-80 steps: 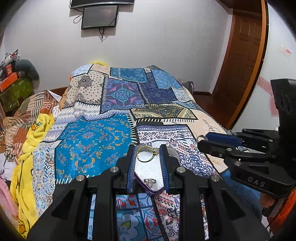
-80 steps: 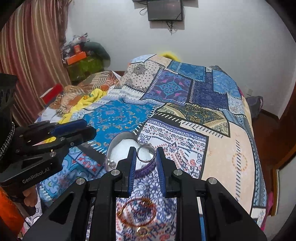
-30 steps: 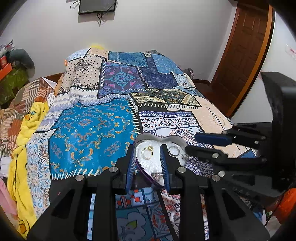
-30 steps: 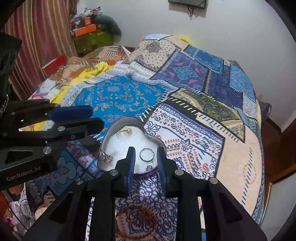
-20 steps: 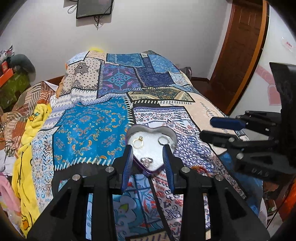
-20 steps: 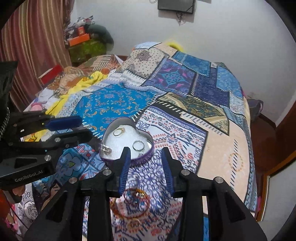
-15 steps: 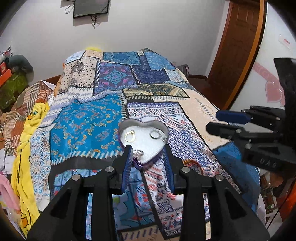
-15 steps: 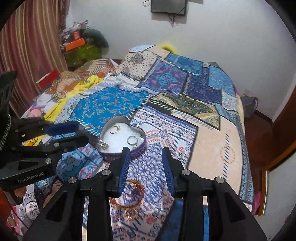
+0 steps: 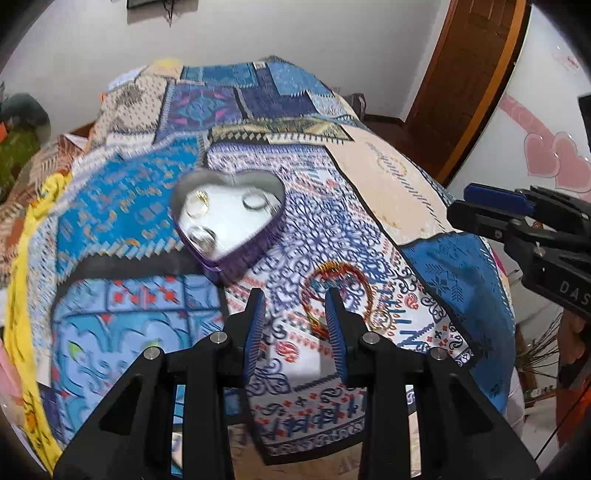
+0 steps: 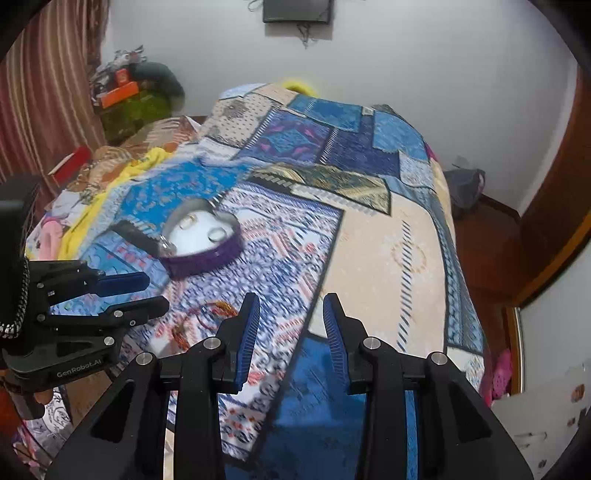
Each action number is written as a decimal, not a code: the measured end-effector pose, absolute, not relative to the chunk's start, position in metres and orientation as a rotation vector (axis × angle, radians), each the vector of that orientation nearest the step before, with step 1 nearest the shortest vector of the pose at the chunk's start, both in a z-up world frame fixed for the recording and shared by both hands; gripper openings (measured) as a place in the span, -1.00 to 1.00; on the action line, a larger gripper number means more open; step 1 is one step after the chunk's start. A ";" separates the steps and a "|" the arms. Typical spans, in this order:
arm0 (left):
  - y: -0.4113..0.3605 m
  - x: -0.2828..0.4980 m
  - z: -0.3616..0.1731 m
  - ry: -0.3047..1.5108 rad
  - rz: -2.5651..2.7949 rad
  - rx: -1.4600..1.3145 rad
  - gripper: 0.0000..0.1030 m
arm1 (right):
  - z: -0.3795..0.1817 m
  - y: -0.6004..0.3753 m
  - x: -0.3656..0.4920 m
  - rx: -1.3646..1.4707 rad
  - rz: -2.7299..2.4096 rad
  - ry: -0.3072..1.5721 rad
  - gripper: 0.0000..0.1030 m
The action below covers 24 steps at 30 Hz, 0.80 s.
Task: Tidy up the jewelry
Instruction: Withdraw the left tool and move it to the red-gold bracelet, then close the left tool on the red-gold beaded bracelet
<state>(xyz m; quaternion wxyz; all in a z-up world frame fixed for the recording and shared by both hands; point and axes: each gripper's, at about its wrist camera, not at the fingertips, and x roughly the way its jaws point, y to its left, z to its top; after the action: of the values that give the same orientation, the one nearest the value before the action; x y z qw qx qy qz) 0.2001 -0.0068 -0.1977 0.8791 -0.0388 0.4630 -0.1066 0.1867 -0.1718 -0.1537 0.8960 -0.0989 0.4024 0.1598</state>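
Note:
A purple heart-shaped box (image 9: 236, 254) lies open on the patchwork bedspread (image 9: 369, 206). Inside lie a gold ring (image 9: 197, 205), a silver ring (image 9: 255, 201) and a third silver piece (image 9: 202, 236). The box also shows in the right wrist view (image 10: 207, 254). A red-gold bangle (image 9: 332, 273) and a small gold ring (image 9: 380, 318) lie on the bedspread in front of the box. My left gripper (image 9: 295, 317) is open and empty, just above the bangle's near side. My right gripper (image 10: 290, 325) is open and empty, right of the bangle (image 10: 207, 314).
The bed's near edge lies just below both grippers. A yellow blanket (image 9: 22, 258) and piled clothes lie at the left. A wooden door (image 9: 469, 74) stands at the right. A screen (image 10: 297, 11) hangs on the far wall.
Both grippers have let their rings go into the box, opened, and drawn back toward the bed's near edge. The bangle and small gold ring have come into the left wrist view.

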 end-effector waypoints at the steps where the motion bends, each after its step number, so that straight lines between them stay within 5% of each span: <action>1: -0.008 0.200 -0.201 0.974 -0.225 -0.091 -0.37 | -0.155 -0.174 0.185 -0.207 0.326 0.834 -0.37; 16: -0.011 0.207 -0.233 1.060 -0.194 -0.253 -0.38 | -0.176 -0.188 0.175 -0.141 0.333 0.877 -0.37; 24: -0.017 0.208 -0.233 1.049 -0.164 -0.175 -0.90 | -0.176 -0.191 0.168 -0.108 0.352 0.876 -0.37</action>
<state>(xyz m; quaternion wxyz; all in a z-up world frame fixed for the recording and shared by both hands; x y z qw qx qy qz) 0.2081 -0.0169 -0.2333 0.8589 -0.0833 0.4993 -0.0779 0.1680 -0.1914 -0.1756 0.8893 -0.0522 0.4217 0.1693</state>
